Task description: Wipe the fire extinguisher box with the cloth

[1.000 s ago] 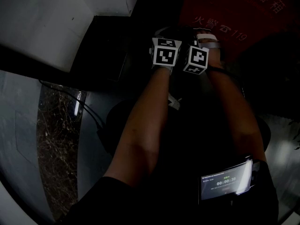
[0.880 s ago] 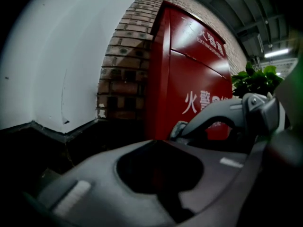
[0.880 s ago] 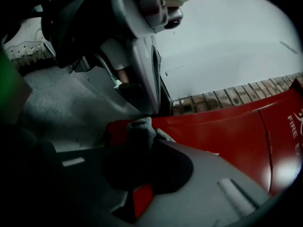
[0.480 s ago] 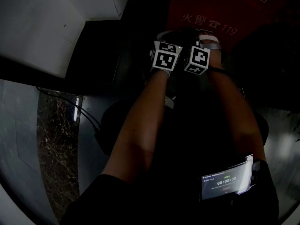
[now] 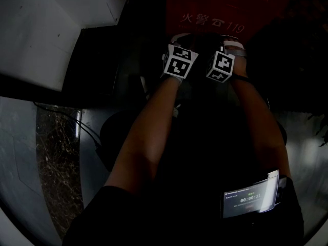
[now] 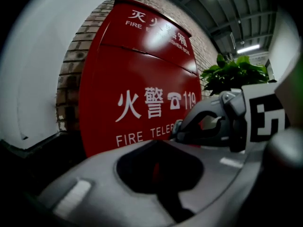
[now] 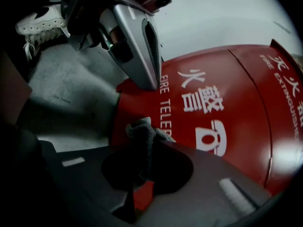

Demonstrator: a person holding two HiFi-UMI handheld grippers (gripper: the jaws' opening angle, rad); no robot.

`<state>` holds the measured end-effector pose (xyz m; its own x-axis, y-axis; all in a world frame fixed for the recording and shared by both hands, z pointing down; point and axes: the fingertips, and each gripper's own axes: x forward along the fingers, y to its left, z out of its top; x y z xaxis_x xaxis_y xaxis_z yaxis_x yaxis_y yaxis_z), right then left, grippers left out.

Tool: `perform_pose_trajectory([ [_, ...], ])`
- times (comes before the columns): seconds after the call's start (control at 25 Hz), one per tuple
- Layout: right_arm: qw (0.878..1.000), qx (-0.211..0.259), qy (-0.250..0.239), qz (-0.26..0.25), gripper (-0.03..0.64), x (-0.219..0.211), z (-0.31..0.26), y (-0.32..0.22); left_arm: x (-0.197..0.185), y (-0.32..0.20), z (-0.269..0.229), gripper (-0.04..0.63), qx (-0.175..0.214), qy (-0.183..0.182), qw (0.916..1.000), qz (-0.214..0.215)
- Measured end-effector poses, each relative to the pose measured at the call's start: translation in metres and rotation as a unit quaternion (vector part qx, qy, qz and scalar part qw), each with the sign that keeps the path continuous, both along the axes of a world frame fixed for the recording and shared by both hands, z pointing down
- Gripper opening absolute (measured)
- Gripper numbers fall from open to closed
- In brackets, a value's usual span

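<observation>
Nearest the person, a lit screen point(image 5: 250, 199) sits at the waist, and both forearms reach forward from it, side by side in dim light. The left tongs point(image 6: 158, 143) are clenched, their two halves meeting along a dark seam with nothing between them. The right tongs point(image 7: 158, 143), just beside them, are clamped on a bunched grey cloth point(image 7: 141, 138), which sticks up past their tips in front of the lower part of the fire extinguisher box point(image 7: 222, 112). Whether the cloth touches the red panel cannot be told. The box stands shut, so its contents are hidden; its front carries white lettering and the number 119. It rests on a grey floor point(image 7: 71, 89) against a brick wall point(image 6: 71, 74), with a leafy green plant point(image 6: 232, 74) beyond it.
</observation>
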<state>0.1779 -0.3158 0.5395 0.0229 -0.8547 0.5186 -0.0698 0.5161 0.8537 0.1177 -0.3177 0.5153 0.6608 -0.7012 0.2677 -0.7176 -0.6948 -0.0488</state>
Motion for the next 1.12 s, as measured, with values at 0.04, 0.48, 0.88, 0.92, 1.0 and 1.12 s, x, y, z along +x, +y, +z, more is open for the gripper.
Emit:
perform_pose_trajectory([
  [0.04,1.0,-0.001,-0.001,0.006,0.029,0.006,0.0,0.001,0.006,0.002,0.001,0.003,0.0,-0.001,1.0,0.006],
  [0.48,0.997,-0.017,-0.011,0.08,0.029,0.079,0.009,0.016,0.064,0.039,0.0,0.003,-0.008,0.012,0.9962,0.086],
  [0.88,0.99,-0.036,-0.018,0.136,0.029,0.12,0.018,0.025,0.069,0.05,-0.012,0.003,-0.033,0.05,0.9931,0.101],
  [0.92,0.989,-0.039,-0.02,0.144,0.029,0.125,0.02,0.027,0.068,0.051,-0.014,0.003,-0.03,0.052,0.993,0.102],
  [1.0,0.987,-0.046,-0.021,0.154,0.029,0.133,0.022,0.031,0.065,0.05,-0.016,0.003,-0.027,0.056,0.993,0.1],
  [1.12,0.986,-0.052,-0.022,0.156,0.031,0.131,0.023,0.037,0.055,0.046,-0.019,0.003,-0.03,0.058,0.994,0.087],
])
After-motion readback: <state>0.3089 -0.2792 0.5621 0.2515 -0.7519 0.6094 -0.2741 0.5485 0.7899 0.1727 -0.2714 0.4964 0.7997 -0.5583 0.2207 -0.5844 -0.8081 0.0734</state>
